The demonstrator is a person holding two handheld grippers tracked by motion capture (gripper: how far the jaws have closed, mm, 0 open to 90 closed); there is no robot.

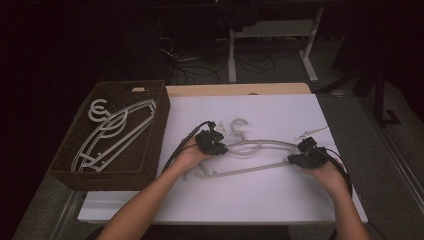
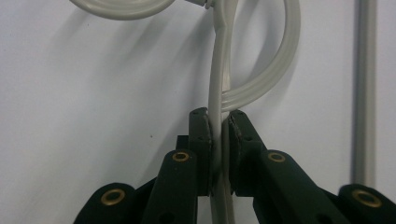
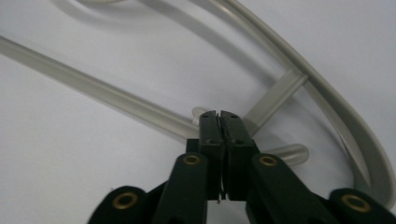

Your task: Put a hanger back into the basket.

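A pale plastic hanger [image 1: 260, 145] lies on the white table [image 1: 280, 200], its hook toward the far side. At the hanger's left shoulder, my left gripper [image 1: 220, 147] is shut on it. In the left gripper view the two pads [image 2: 205, 128] press on a thin upright strip of the hanger [image 2: 219, 70]. My right gripper [image 1: 295, 159] sits at the hanger's right end. In the right gripper view its jaws [image 3: 219, 114] stand shut together, tips over the corner where the hanger's lower bar [image 3: 116, 100] meets a cross strut. I see nothing between them.
A brown woven basket [image 1: 160, 115] stands at the table's left edge with several pale hangers [image 1: 115, 130] inside. A small pale loose piece [image 1: 311, 132] lies just beyond the right gripper. Table legs and cables fill the dark floor behind.
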